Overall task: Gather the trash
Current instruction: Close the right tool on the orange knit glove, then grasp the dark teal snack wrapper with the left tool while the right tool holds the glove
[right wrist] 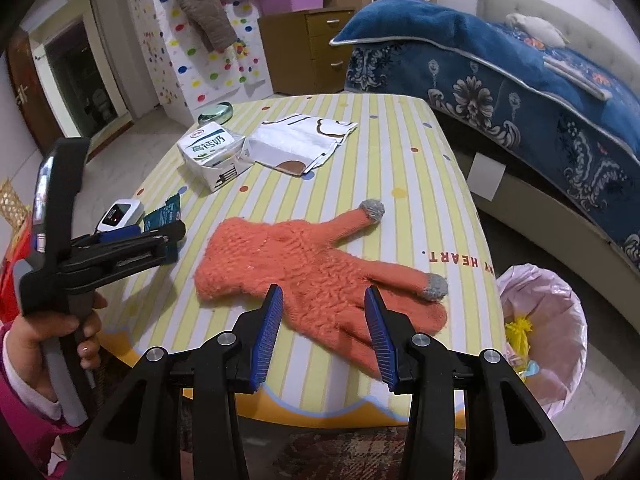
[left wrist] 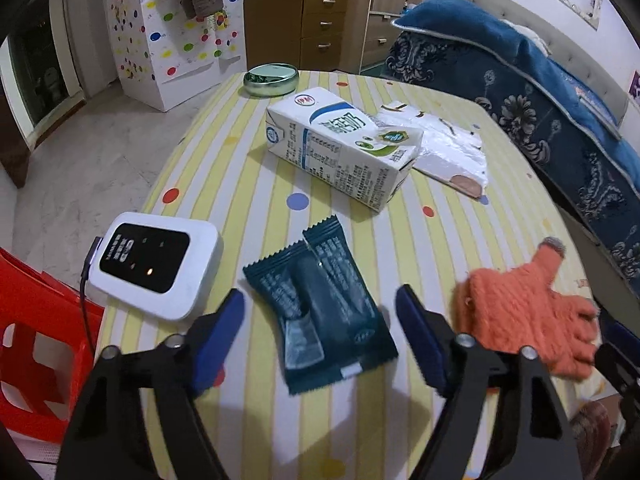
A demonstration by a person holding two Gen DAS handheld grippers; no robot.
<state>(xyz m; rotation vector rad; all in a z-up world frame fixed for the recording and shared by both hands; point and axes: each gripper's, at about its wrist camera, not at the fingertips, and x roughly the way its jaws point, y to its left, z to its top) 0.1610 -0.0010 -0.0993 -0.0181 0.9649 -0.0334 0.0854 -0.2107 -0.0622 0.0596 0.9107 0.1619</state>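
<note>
Left gripper (left wrist: pixel 320 312): jaws spread wide and empty, held low over the near part of the bench (left wrist: pixel 400 248), which carries a yellow-striped cloth with coloured dots. A dark teal wrapper (left wrist: pixel 320 304) lies flat on the cloth between the two blue pads (left wrist: pixel 218 338), touching neither. Just to its left rests a white device with a black screen (left wrist: pixel 154 266), a cable leading off its near corner. Farther back a milk carton (left wrist: pixel 340 146) lies on its side, and a crumpled white bag (left wrist: pixel 450 148) lies just beside it on the right, its edge tucked against the carton. A green round tin (left wrist: pixel 271 79) stands at the far edge of the bench. An orange knit glove (left wrist: pixel 520 314) lies to the right of the wrapper. A red stool (left wrist: pixel 36 328) stands beside the bench on the left.

Right gripper (right wrist: pixel 323 334): jaws open and empty, poised at the near edge of the bench, with the glove (right wrist: pixel 316 264) directly ahead; its grey-tipped fingers point right. The glove's lower fingers appear between the blue pads (right wrist: pixel 266 338); whether they touch cannot be told. A bin lined with a pink bag (right wrist: pixel 548 320) stands on the floor to the right of the bench, with yellow scraps inside. A bed with a blue blanket (right wrist: pixel 500 68) stands beyond the bench. The left gripper (right wrist: pixel 164 242) appears at the left of the right wrist view, held by a hand (right wrist: pixel 60 334).
</note>
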